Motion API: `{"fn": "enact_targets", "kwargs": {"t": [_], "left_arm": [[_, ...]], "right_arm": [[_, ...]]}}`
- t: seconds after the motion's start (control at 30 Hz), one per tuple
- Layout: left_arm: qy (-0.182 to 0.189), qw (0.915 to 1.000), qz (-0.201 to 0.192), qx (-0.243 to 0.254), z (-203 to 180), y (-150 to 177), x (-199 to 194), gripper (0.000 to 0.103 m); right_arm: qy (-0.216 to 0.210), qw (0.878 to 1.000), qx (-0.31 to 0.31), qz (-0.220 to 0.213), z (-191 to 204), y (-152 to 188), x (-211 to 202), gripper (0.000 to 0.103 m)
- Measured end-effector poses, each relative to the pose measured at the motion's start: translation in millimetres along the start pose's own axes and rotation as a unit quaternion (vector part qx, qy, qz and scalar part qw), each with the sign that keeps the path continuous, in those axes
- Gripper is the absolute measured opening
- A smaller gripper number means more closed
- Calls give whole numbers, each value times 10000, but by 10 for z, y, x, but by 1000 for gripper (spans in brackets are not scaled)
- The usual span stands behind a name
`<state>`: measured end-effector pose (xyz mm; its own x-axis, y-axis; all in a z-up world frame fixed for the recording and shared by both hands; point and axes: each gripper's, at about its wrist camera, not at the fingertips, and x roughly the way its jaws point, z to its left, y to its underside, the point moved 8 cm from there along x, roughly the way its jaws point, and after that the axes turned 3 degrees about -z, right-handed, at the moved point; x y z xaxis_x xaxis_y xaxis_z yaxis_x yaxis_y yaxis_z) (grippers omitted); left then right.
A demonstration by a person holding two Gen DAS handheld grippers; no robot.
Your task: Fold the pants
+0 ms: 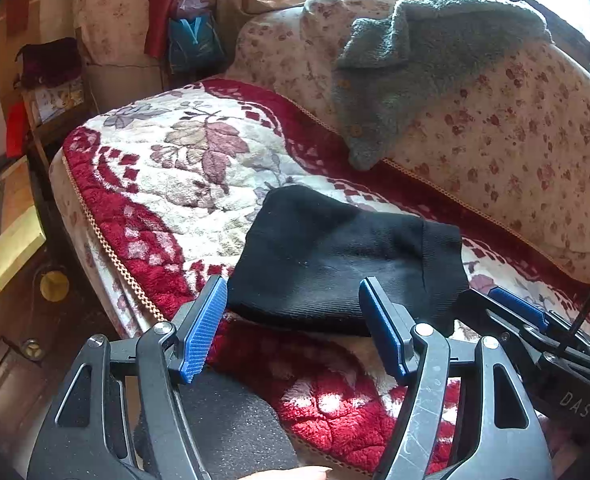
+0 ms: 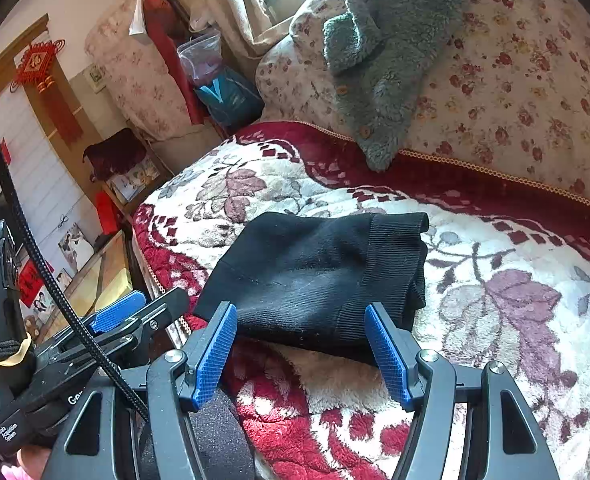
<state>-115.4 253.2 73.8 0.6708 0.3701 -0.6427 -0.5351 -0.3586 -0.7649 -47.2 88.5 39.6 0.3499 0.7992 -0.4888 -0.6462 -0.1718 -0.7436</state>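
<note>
Black knit pants (image 1: 335,264) lie folded into a compact bundle on the red and white floral blanket (image 1: 167,184), ribbed waistband to the right. They also show in the right wrist view (image 2: 315,276). My left gripper (image 1: 295,328) is open and empty, fingers just short of the bundle's near edge. My right gripper (image 2: 303,352) is open and empty too, close to the bundle's near edge. The right gripper also shows at the right edge of the left wrist view (image 1: 519,308); the left gripper shows at the left of the right wrist view (image 2: 123,312).
A grey fleece garment (image 1: 407,60) hangs over the floral sofa back (image 1: 515,140). The sofa's front edge (image 1: 107,248) drops to the floor at left. A small table with a dark red cloth (image 1: 51,64) and bags (image 1: 193,40) stand beyond the sofa end.
</note>
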Motion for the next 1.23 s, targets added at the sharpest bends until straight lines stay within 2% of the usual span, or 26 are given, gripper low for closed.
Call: {"fn": "enact_targets", "kwargs": {"t": [0.93,1.1,1.23], "left_arm": [[-62,9998,164,-116,19,68,112,69],[-145,9999,13,18,-1,46,94,69],[-39,9998,30,170,-138,45,56,69]], "right_arm": [[-86,9998,29,153,-10,54,144,64],[-111,9998,59,149,-19,51,152,64],[-111,9998,99,132,-79,43,113,64]]}}
